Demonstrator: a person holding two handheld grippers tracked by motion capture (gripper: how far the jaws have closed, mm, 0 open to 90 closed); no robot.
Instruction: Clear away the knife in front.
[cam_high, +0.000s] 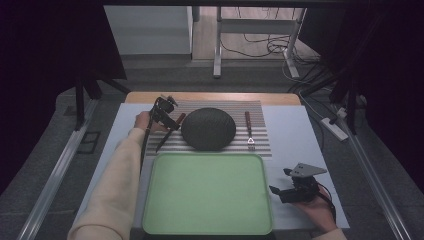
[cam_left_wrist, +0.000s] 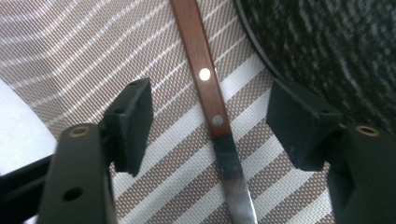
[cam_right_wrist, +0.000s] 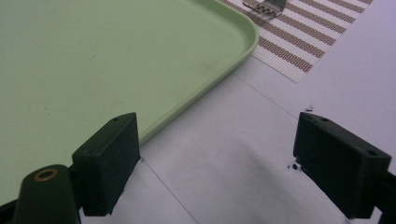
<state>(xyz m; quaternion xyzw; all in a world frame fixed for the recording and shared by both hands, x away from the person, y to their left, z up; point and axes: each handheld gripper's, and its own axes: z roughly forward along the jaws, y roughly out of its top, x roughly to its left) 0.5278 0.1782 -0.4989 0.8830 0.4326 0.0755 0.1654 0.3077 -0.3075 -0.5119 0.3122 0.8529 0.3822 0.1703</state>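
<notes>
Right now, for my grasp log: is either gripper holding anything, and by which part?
Nothing is held. The left gripper is open astride the knife handle; the right gripper is open.

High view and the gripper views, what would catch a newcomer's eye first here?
Probably the big pale green tray, bare, at the near middle of the table. Just behind it a dark round plate sits on a striped placemat, with a wooden-handled knife to its left and a fork to its right. The left gripper hovers open over the knife, fingers either side of the handle; the right gripper rests open beside the tray.
</notes>
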